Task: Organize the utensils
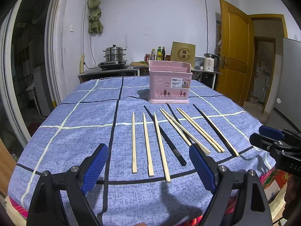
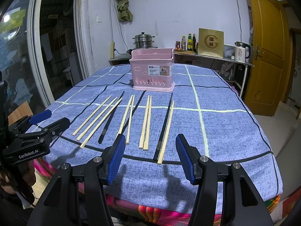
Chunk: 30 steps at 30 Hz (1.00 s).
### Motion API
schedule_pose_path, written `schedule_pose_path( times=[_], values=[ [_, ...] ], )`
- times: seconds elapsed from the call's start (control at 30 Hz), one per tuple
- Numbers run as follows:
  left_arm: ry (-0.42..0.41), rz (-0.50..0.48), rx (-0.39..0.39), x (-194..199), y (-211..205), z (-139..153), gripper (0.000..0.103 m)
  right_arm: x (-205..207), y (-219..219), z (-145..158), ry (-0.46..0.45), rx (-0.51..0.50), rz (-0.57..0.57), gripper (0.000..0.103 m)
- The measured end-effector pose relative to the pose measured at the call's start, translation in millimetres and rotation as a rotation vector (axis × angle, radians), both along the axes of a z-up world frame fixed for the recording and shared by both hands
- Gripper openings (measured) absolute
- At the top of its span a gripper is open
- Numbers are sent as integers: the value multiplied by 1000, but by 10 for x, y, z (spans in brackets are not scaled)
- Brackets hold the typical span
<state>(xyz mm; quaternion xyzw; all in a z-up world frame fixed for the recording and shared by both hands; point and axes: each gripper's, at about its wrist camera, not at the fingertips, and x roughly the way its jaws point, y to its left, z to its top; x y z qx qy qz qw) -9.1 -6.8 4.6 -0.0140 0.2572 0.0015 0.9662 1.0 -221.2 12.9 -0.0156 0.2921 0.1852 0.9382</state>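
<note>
Several pale wooden chopsticks [image 1: 134, 143] [image 2: 147, 121] and black chopsticks [image 1: 163, 135] [image 2: 163, 128] lie side by side on the blue checked tablecloth [image 1: 84, 131] [image 2: 225, 131]. Behind them stands a pink utensil basket [image 1: 170, 82] [image 2: 152, 69], upright with nothing showing inside. My left gripper [image 1: 148, 165] hovers open over the near ends of the left chopsticks, holding nothing. My right gripper [image 2: 150, 156] is open above the near ends of the right chopsticks, also holding nothing. Each gripper shows at the edge of the other's view: the right gripper [image 1: 267, 133], the left gripper [image 2: 45, 120].
The table's front edge drops off just below the grippers. Beyond the table a steel counter holds a steamer pot [image 1: 113, 55] [image 2: 144, 41], bottles [image 1: 159, 53], a gold box [image 2: 210, 43] and a white kettle [image 1: 209, 62] [image 2: 241, 51]. A wooden door [image 1: 235, 49] stands at right.
</note>
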Motion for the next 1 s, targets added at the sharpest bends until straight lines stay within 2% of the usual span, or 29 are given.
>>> schedule_pose_path(
  times=[1.0],
  values=[
    [3,-7,-3,6,-3,-12,88,12,19,11,0,-2,1,56]
  ],
)
